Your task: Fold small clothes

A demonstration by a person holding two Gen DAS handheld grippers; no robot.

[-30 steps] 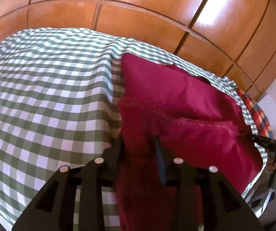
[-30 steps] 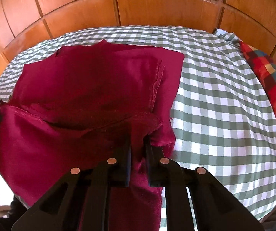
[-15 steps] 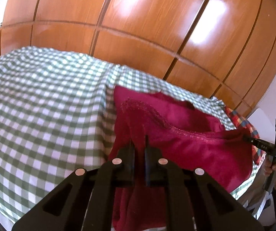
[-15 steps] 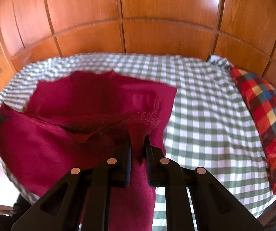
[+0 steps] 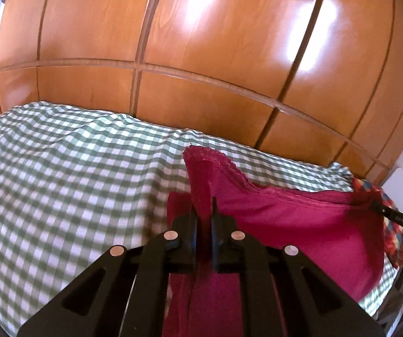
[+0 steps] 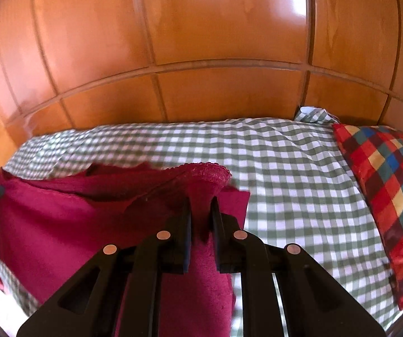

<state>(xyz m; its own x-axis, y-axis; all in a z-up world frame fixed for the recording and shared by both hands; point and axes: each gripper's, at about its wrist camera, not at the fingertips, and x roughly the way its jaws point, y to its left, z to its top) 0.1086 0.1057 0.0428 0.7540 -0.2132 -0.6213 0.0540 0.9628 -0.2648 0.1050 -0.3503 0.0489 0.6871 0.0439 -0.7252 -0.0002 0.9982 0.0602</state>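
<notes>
Left wrist view shows my left gripper point(image 5: 203, 219) pinched nearly closed on one corner of the crimson garment point(image 5: 285, 224), its lace-trimmed hem rising just above the jaws; right wrist view shows my right gripper point(image 6: 201, 219) clamped the same way on the opposite corner, with only a thin wad of cloth between the fingers; the garment hangs lifted between the two, its lower part draped over the near side of the checked bedspread point(image 5: 61, 174), its hem line stretched from one gripper to the other; I judge this the middle of a fold, the raised edge ready to be carried over; the next move calls for both hands travelling forward together at even height, keeping the hem taut and level, then lowering it onto the flat part of the cloth so the edges meet squarely; the plaid pillow point(image 6: 384, 196) lies well to my right, apart from the work; wooden panels point(image 6: 201, 42) stand behind the bed.
</notes>
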